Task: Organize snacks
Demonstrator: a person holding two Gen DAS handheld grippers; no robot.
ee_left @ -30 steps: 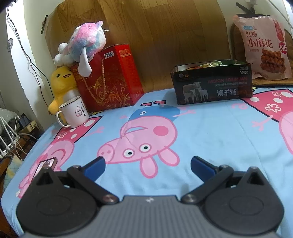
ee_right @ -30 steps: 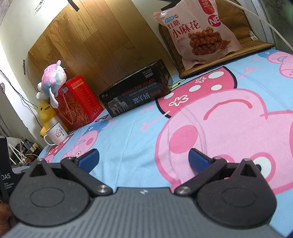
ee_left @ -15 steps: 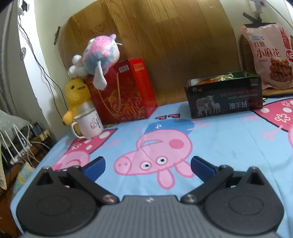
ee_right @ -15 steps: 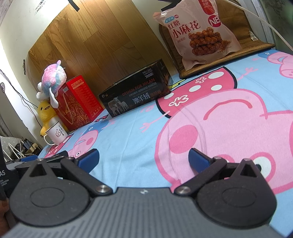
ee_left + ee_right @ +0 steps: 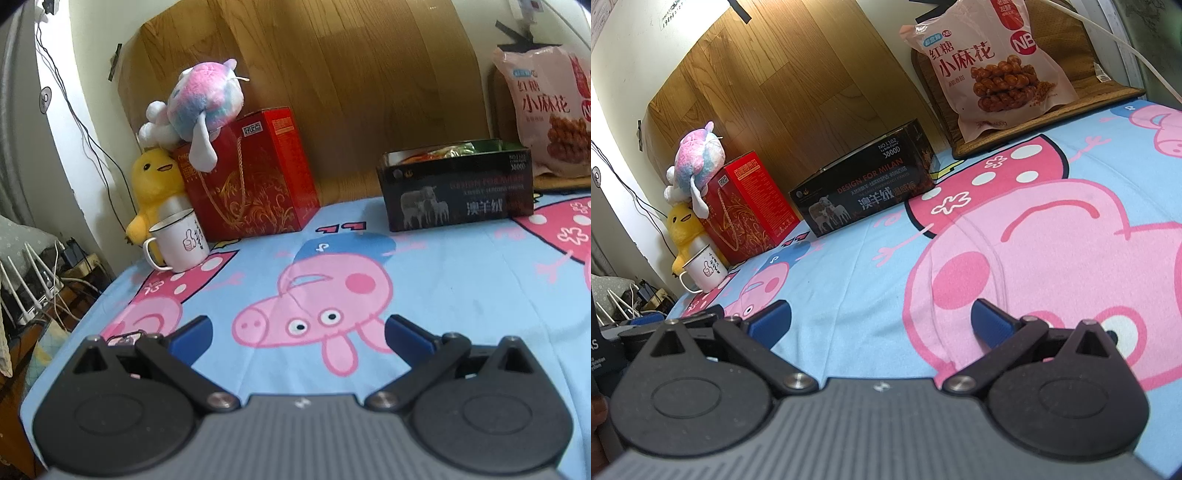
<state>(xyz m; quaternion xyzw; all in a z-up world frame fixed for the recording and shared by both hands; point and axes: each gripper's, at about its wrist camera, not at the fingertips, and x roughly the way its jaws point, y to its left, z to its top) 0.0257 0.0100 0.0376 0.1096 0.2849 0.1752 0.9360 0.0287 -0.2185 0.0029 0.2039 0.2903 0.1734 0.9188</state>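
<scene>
A black open-topped box (image 5: 458,192) (image 5: 866,195) stands at the back of the bed, with snack packets showing inside it in the left wrist view. A large pink bag of twisted dough snacks (image 5: 546,110) (image 5: 993,62) leans upright behind it to the right. My left gripper (image 5: 298,334) hovers low over the cartoon-pig bedsheet (image 5: 461,291), open, with nothing between its blue fingers. My right gripper (image 5: 882,319) is likewise open and empty, near the front of the sheet (image 5: 849,280). The left gripper's tip (image 5: 646,321) shows at the right wrist view's lower left.
A red gift box (image 5: 255,173) (image 5: 748,206) with a pastel plush toy (image 5: 199,103) on top stands back left, a yellow plush (image 5: 155,184) and a white mug (image 5: 181,243) (image 5: 703,271) beside it. Cables and clutter (image 5: 33,291) lie past the bed's left edge.
The left gripper has tilted and drawn back a little, so the boxes and toys sit lower and more to the right in its view. The right gripper has stayed put.
</scene>
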